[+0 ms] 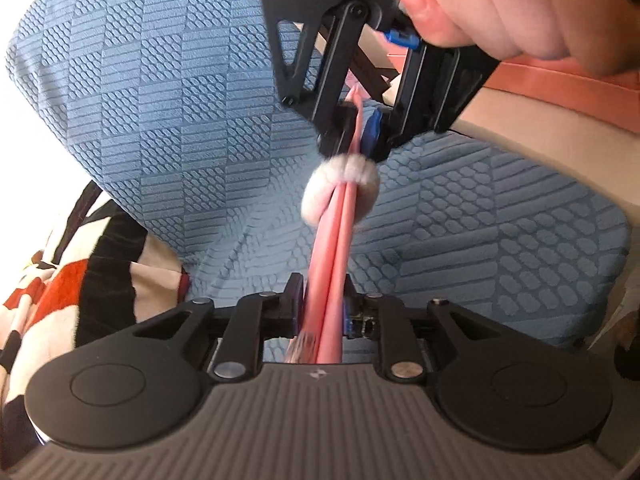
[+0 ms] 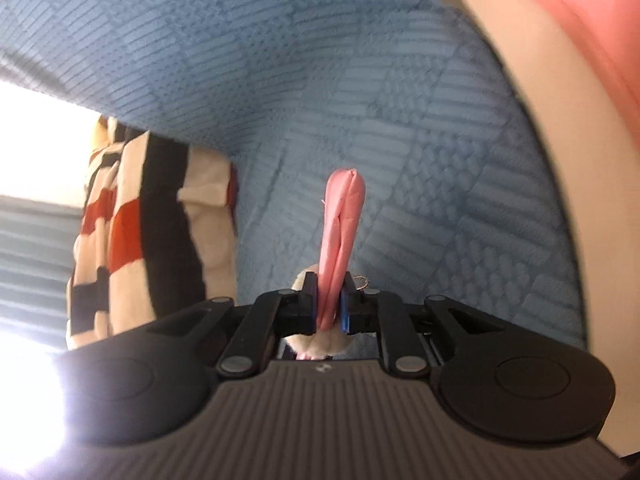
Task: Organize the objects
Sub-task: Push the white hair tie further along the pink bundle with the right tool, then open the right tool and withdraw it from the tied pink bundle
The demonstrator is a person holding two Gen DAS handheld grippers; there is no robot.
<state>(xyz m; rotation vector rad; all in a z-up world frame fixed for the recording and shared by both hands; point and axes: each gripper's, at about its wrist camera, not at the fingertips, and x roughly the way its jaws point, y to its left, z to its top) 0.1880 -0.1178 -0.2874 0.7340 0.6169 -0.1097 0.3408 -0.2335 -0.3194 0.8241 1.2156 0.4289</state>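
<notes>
A pink folded strap is stretched in the air between the two grippers, above a blue textured cushion. The left gripper has its fingers narrowed onto the near end of the strap, both pads pressing its doubled pink bands, whose frayed tip pokes out just behind the fingers. The right gripper, carried by a hand, comes in from above and pinches the far stretch of the same strap between its fingers. A white fluffy pom-pom sits on the strap just below the right gripper's fingers, between the two grips. In the right wrist view the strap's folded loop end stands up past the closed fingers, the pom-pom bulges just behind them, and a small metal ring shows beside the right-hand finger. A red, black and cream striped fabric lies to the left of the cushion.
</notes>
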